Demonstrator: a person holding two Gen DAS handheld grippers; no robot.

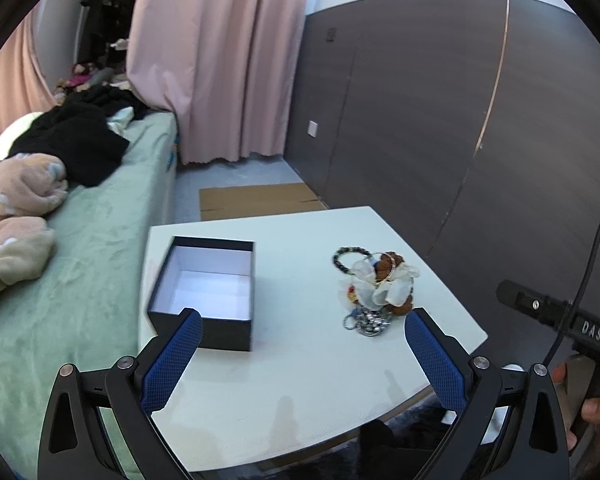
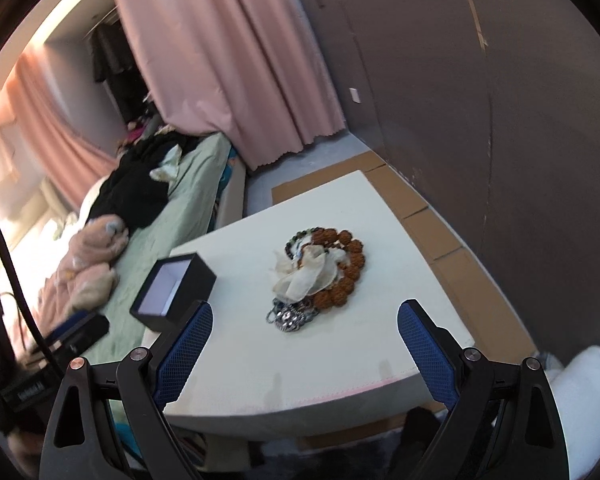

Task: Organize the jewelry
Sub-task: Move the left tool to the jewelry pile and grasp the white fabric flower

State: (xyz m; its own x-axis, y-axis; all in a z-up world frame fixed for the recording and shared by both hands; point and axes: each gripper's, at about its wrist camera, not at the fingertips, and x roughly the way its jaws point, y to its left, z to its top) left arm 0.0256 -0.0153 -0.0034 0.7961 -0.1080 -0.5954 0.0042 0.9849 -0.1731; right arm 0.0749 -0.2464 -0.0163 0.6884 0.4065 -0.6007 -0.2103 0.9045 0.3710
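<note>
A pile of jewelry lies on the white table (image 1: 300, 380): a white fabric scrunchie (image 1: 384, 284), a brown bead bracelet (image 2: 348, 268), a dark bead bracelet (image 1: 346, 258) and a silver chain (image 1: 366, 322). An open black box (image 1: 208, 292) with a white, empty inside stands to the left of the pile. It also shows in the right wrist view (image 2: 172, 292). My left gripper (image 1: 302, 330) is open and empty above the table's near part. My right gripper (image 2: 304, 322) is open and empty just short of the silver chain (image 2: 290, 316).
A bed (image 1: 92, 280) with a green sheet, pink blankets and black clothes runs along the table's left. A dark panelled wall (image 1: 440, 120) stands to the right. Flat cardboard (image 1: 256, 200) lies on the floor beyond the table. A pink curtain (image 1: 220, 60) hangs behind.
</note>
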